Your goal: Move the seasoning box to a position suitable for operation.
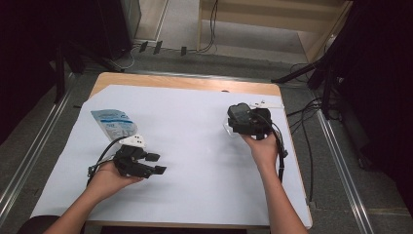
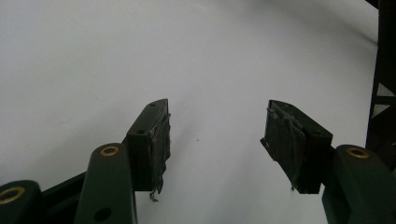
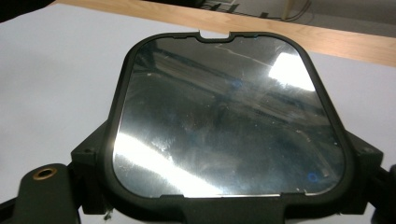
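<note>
readable text: none | blue-printed packet (image 1: 113, 122) on tabletop: print too small to make out | glossy black-framed panel (image 3: 224, 121): reflections, no lettering | white sheet (image 2: 140, 56): blank, no marks

I'm looking at a matt white paper sheet (image 1: 195, 146) across the table, smooth and flat, with pale bare wood (image 1: 195, 82) showing along the top edge of the high view. Upper left, the packet (image 1: 114, 123) looks like thin glossy plastic film, printed blue and white. In the right gripper view, the flat panel (image 3: 224, 116) fills the centre: a mirror-glossy dark face, faintly scratched and smudged, catching bright glare, framed by a matt black plastic rim. In the left gripper view, the left gripper (image 2: 215, 140) shows matt dark plastic arms with small brass-coloured metal rivets, and its pads (image 2: 161, 144) are wrapped in rough, wrinkled black tape, fraying at the lower edge.
</note>
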`<move>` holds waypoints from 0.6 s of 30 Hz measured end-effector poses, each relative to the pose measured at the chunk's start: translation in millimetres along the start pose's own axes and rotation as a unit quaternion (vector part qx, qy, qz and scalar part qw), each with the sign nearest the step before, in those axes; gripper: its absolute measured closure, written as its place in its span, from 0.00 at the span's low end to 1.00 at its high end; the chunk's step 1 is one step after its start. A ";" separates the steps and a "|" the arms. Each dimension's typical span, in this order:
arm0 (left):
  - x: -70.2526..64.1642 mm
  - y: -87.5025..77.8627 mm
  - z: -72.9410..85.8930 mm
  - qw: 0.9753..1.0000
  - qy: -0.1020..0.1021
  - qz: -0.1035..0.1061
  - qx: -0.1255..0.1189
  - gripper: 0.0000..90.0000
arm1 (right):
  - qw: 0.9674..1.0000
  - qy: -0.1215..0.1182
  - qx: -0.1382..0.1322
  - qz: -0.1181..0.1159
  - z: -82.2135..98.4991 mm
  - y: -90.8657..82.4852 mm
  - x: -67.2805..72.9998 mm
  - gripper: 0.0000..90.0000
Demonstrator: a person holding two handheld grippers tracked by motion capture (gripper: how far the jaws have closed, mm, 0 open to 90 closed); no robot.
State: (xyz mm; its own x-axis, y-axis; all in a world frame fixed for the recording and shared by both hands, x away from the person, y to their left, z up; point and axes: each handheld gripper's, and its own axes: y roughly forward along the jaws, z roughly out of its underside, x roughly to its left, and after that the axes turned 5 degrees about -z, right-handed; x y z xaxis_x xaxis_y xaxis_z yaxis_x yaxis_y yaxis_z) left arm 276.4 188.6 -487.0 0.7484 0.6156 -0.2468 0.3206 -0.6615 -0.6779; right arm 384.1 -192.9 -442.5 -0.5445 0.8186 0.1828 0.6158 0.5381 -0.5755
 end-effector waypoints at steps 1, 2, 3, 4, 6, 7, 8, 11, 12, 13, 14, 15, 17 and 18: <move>0.6 0.1 -0.4 1.000 -0.003 0.002 0.000 0.46 | 1.000 -0.002 0.001 -0.004 1.4 -1.7 2.6 0.18; 0.7 0.1 -0.6 1.000 -0.004 0.003 -0.001 0.46 | 1.000 -0.009 0.002 -0.014 4.9 -4.5 8.5 0.18; 0.5 0.3 -1.4 1.000 -0.003 0.004 -0.001 0.46 | 1.000 -0.011 0.002 -0.018 6.1 -5.2 10.3 0.18; 0.5 0.3 -1.4 1.000 -0.003 0.004 -0.001 0.46 | 1.000 -0.011 0.002 -0.018 6.1 -5.2 10.3 0.18; -0.2 0.3 -3.2 1.000 0.001 0.004 0.000 0.46 | 0.999 -0.018 0.003 -0.027 9.7 -7.4 16.1 0.18; -0.3 0.3 -4.1 1.000 0.003 0.006 -0.001 0.46 | 0.999 -0.020 0.004 -0.029 10.8 -8.1 18.2 0.18; -0.8 0.7 -4.6 1.000 0.002 0.005 -0.002 0.46 | 0.999 -0.025 0.005 -0.033 12.7 -9.5 21.4 0.18; -0.9 1.8 -5.6 1.000 0.005 0.005 0.000 0.46 | 0.998 -0.032 0.002 -0.046 17.6 -14.0 27.9 0.18; -1.0 1.9 -6.0 1.000 0.006 0.006 0.000 0.46 | 0.998 -0.035 0.003 -0.047 19.0 -15.0 29.4 0.18; -1.0 1.9 -6.3 1.000 0.007 0.007 0.000 0.46 | 0.998 -0.040 0.005 -0.051 21.4 -16.2 31.3 0.18; -0.9 1.8 -6.5 1.000 0.007 0.009 -0.001 0.46 | 0.998 -0.042 0.004 -0.055 23.7 -17.0 32.5 0.18; -0.3 1.2 -7.0 1.000 0.011 0.008 0.001 0.46 | 0.997 -0.043 0.006 -0.061 26.1 -17.8 33.6 0.18; 0.4 0.7 -7.6 1.000 0.011 0.010 -0.002 0.46 | 0.996 -0.049 0.008 -0.068 30.0 -18.7 36.0 0.18; 0.7 0.6 -7.9 1.000 0.010 0.010 -0.002 0.46 | 0.996 -0.055 0.013 -0.071 32.5 -19.2 38.4 0.18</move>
State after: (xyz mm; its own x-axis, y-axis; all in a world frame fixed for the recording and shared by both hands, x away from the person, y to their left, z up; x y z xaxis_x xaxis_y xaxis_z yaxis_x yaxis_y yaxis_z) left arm 281.7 185.2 -482.1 0.7666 0.5931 -0.2460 0.3076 -0.6756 -0.6701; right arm 332.9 -178.4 -450.3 -0.6850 0.7069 0.1762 0.5136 0.6400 -0.5714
